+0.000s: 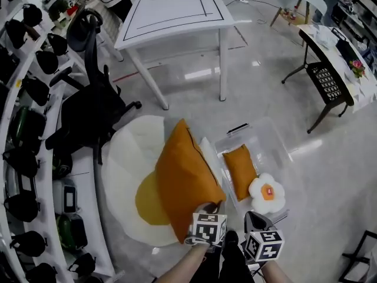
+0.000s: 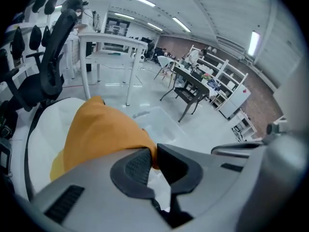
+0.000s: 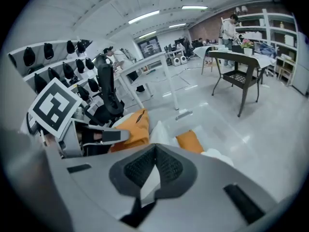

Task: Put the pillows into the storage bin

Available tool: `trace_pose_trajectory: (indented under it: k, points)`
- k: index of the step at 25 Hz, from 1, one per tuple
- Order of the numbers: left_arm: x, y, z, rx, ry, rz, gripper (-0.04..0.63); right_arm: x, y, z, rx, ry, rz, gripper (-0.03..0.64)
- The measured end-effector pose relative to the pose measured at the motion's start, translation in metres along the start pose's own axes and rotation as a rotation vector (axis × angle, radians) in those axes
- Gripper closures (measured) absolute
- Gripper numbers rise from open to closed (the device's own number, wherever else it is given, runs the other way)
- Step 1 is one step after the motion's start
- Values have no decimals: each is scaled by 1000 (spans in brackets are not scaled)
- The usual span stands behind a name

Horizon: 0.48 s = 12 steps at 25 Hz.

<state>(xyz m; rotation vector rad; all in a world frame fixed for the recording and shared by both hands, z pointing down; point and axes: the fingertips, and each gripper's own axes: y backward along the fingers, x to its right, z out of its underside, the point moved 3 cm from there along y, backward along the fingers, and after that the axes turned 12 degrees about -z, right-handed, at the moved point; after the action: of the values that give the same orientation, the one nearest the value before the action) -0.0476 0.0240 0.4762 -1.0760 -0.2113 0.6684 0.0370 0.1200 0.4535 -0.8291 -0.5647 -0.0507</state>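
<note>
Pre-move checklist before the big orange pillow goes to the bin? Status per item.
1. Left gripper grip on the large orange pillow: ok, jaws shut on its corner.
2. Right gripper free: ok, jaws shut with nothing between them.
3. Storage bin open on top: ok, no lid on it.
4. Room in the bin: cannot tell. A small orange pillow lies inside, a small egg pillow sits at the near end, and the held pillow looks bigger than either.
5. Held pillow clear of the big egg pillow: cannot tell, the two overlap in the head view.
</note>
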Motion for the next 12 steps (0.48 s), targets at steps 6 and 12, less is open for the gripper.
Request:
trace_pose_trajectory:
  k: [6,12]
  points:
    - [44,17,-35,30,-95,64,561,32,36,6,39,-81,93,617]
    - [81,16,-55,15,-140,93,561,51,69,6,114,-164,175,617]
